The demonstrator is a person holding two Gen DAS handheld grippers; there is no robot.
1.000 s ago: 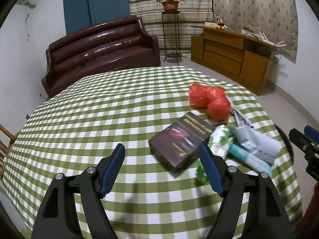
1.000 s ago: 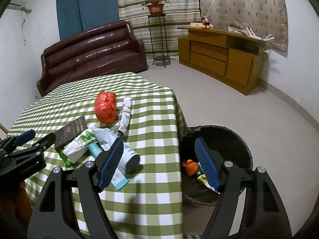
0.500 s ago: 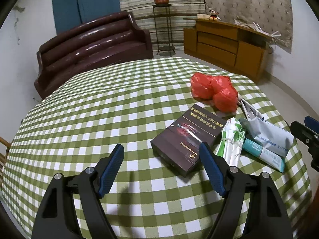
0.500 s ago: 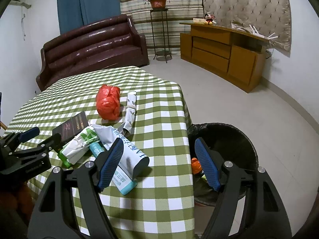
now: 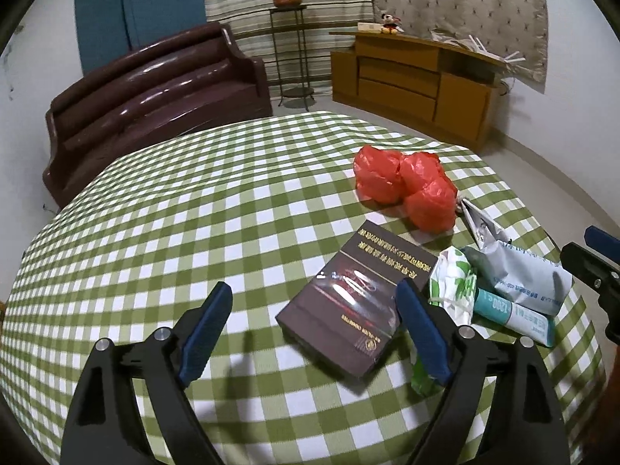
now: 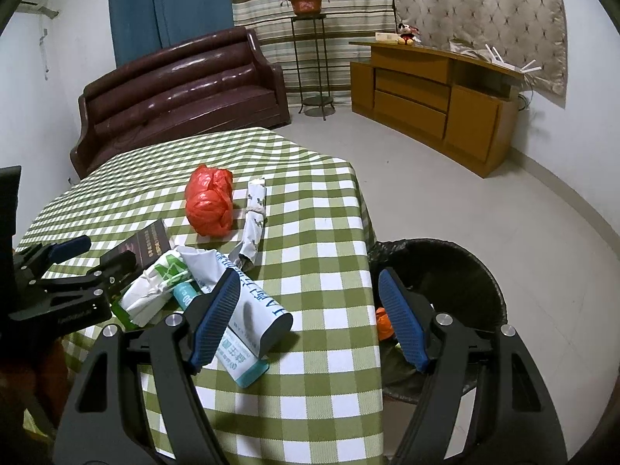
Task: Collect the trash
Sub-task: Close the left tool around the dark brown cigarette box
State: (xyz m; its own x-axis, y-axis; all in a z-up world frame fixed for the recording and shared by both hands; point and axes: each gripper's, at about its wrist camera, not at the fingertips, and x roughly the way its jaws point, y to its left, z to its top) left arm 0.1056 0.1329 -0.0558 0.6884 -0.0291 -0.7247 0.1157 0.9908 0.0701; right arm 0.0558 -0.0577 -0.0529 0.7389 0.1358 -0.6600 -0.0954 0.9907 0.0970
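A: Left wrist view: left gripper (image 5: 314, 321) is spread wide, its jaws having just been opening, with nothing pinched; the dark box (image 5: 354, 302) lies on the table (image 5: 193, 213) partly between them.

B: And the right gripper (image 6: 310, 317)?

A: Spread too, empty, hanging over the table edge, with a white pouch (image 6: 255, 306) by its left finger. The bin (image 6: 457, 271) stands on the floor just beside the table.

B: Other trash?

A: A red bag (image 5: 407, 186), a green-white wrapper (image 5: 455, 283) and a teal tube (image 5: 515, 316), all near the table's right edge.
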